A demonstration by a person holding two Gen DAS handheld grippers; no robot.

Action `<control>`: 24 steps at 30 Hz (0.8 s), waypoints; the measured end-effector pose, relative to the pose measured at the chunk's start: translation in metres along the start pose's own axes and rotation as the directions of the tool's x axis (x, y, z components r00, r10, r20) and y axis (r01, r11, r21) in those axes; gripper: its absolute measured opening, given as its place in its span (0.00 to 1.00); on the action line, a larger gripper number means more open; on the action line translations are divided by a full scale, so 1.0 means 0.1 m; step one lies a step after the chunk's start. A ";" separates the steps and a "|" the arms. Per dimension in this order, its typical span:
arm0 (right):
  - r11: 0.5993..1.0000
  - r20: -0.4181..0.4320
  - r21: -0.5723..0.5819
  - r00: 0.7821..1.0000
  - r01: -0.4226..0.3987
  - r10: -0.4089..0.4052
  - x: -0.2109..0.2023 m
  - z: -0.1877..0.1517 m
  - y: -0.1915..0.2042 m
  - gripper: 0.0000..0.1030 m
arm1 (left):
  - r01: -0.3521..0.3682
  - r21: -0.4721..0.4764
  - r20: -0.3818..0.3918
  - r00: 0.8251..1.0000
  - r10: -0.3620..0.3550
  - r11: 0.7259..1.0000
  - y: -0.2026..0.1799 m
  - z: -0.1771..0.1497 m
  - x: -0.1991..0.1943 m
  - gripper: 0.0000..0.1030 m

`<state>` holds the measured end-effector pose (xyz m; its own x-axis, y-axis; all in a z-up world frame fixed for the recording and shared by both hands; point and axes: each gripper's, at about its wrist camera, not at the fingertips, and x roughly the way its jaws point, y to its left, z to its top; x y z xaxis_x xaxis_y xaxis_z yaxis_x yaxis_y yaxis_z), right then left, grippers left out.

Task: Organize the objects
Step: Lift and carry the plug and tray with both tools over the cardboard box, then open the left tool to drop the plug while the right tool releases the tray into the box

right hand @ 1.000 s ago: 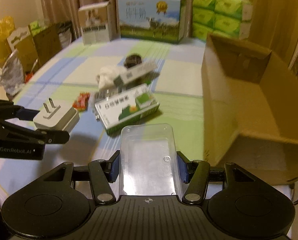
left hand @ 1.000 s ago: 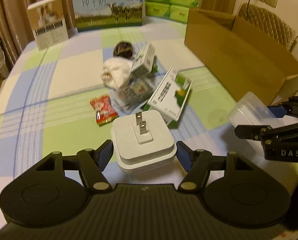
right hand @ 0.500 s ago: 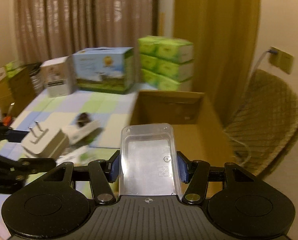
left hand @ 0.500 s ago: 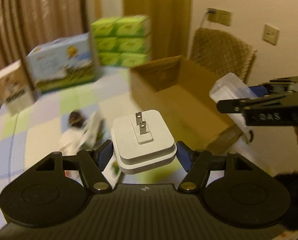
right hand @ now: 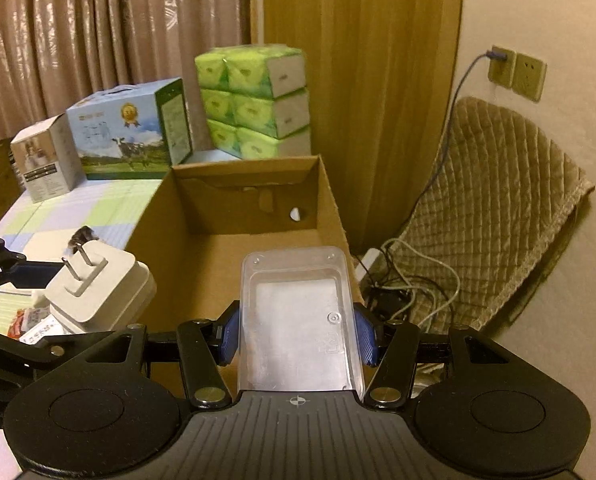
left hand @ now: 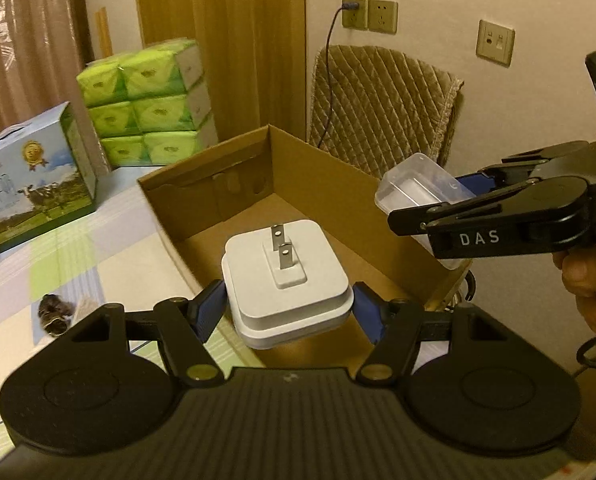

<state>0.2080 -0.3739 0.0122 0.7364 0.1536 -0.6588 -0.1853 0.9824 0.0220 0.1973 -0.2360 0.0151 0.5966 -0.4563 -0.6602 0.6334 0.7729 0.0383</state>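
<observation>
Our left tool [left hand: 288, 312] pinches the charger [left hand: 286, 280] by its rigid flat sides. Our right tool [right hand: 298, 336] pinches the clear plastic case [right hand: 298, 320]; we judge it light, slippery and crushable.

Home: curtains [right hand: 98, 40], padded chair [right hand: 490, 208]

Two black two-finger grippers: left gripper [left hand: 288, 312], right gripper [right hand: 298, 336]. One white square plug adapter with two metal prongs [left hand: 288, 280]. One clear plastic rectangular case [right hand: 298, 320]. One open brown cardboard box [right hand: 254, 252]. One blue milk carton box with cow picture [right hand: 126, 132]. One small white-and-brown box [right hand: 42, 160]. Six green tissue packs visible, stacked [right hand: 254, 104]. One quilted tan chair [right hand: 498, 208]. Three wall sockets [left hand: 382, 16].
</observation>
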 end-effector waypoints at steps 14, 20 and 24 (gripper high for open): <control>0.998 -0.024 0.018 0.998 -0.055 0.055 0.17 -0.04 0.02 0.52 | -0.039 0.022 -0.007 0.999 0.039 0.999 0.09 -0.12 0.04 0.68; 0.991 0.016 0.081 0.995 -0.102 0.101 0.14 -0.04 0.01 0.72 | -0.070 -0.015 0.005 0.998 0.070 0.997 0.20 -0.21 -0.17 0.68; 0.991 0.017 0.087 0.995 -0.101 0.100 0.04 -0.06 0.04 0.72 | -0.088 -0.059 0.010 0.996 0.088 0.994 0.31 -0.27 -0.33 0.68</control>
<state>0.2063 -0.3701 0.0057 0.7251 0.2529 -0.6405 -0.2016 0.9673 0.1538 0.1837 -0.1853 0.0183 0.6552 -0.3905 -0.6467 0.5486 0.8345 0.0518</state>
